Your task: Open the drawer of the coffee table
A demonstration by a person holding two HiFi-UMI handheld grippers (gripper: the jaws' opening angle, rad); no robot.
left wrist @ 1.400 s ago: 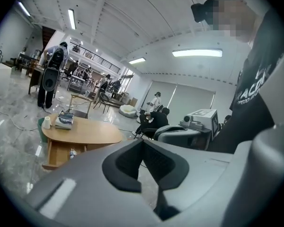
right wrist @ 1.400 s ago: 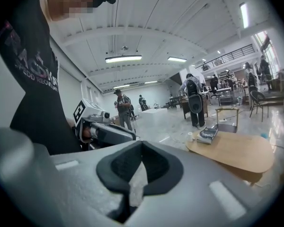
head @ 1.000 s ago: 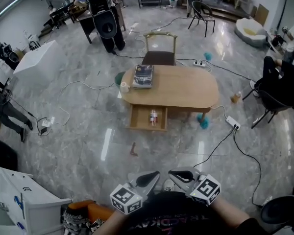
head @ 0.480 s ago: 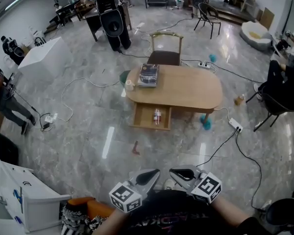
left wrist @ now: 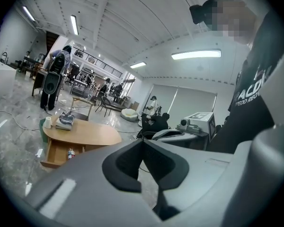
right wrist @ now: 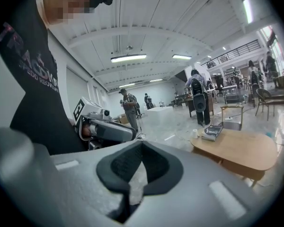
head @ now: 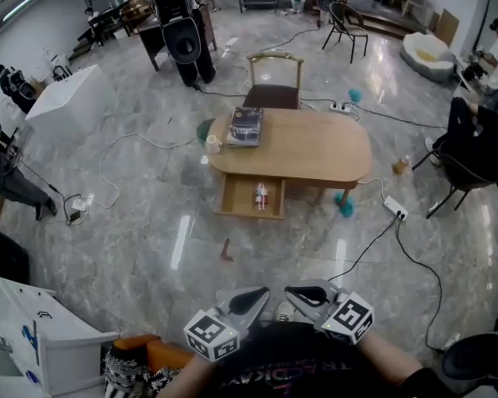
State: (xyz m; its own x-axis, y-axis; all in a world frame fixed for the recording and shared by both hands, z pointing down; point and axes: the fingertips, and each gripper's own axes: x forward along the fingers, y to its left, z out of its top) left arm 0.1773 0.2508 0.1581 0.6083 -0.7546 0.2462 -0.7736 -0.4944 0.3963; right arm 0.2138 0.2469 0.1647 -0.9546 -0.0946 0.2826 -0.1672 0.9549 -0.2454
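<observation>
Two grippers to call, both well short of the table [head: 315, 152] on its near side, tucked against a dark shirt [head: 315, 363]. On the left gripper [head: 257, 298], jaws fully together, nothing between them. On the right gripper [head: 300, 293], same story — pressed closed, holding nothing. Tips angled toward each other and close.

Over to the table: oval wooden top on a grey marble floor [head: 149, 222]. Drawer [head: 236, 197] out from under the table's near-left edge, pulled toward the grippers' side, open on top. Lying inside it, a small bottle [head: 261, 196] with some red on it, right of the drawer's middle. On the table's left end, a book [head: 244, 127]; just beside that, at the table's left rim, a white cup [head: 212, 145]. Behind the table, pushed up to its far edge, a chair [head: 271, 85]. By the table's near-right leg, a teal thing [head: 344, 206]. Between table and grippers, nearer the drawer, a small brown object [head: 226, 250]. Right of the table, a white power strip [head: 395, 208] — black cable [head: 415, 259] trailing off it.

In the left gripper view, table off to the left of the closed jaws, drawer showing below the top; in the right gripper view, table off to the right.
</observation>
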